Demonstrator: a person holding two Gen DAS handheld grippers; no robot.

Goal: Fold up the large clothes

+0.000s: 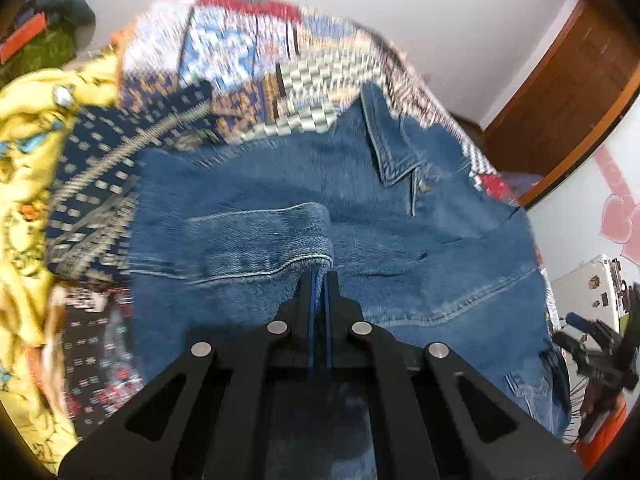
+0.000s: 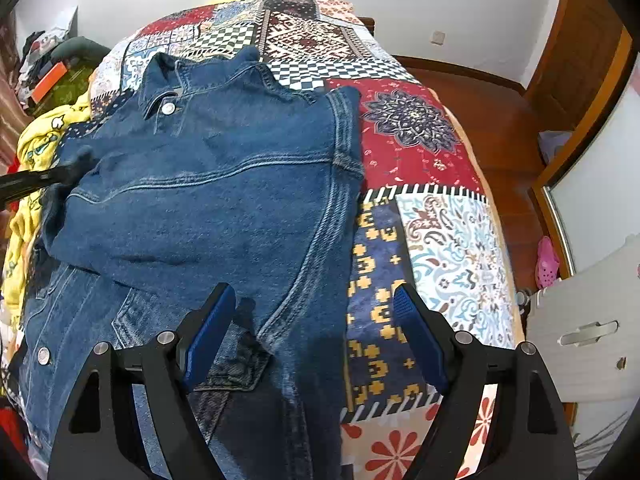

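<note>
A blue denim jacket point(image 2: 224, 200) lies on a patchwork bedspread point(image 2: 420, 152), collar toward the far end, its right side folded inward. In the left wrist view my left gripper point(image 1: 319, 276) is shut on a denim cuff or hem point(image 1: 272, 236) of the jacket point(image 1: 400, 240), lifted above the rest of it. In the right wrist view my right gripper point(image 2: 314, 300) is open and empty, hovering over the jacket's near right edge. The left gripper shows as a black bar point(image 2: 36, 180) at the jacket's left side.
Yellow printed clothes point(image 1: 28, 184) are piled at the bed's left side, also in the right wrist view point(image 2: 36, 148). Wooden floor point(image 2: 492, 120) and a wooden door point(image 2: 580, 60) lie to the right. A white chair or panel point(image 2: 592, 320) stands near the right.
</note>
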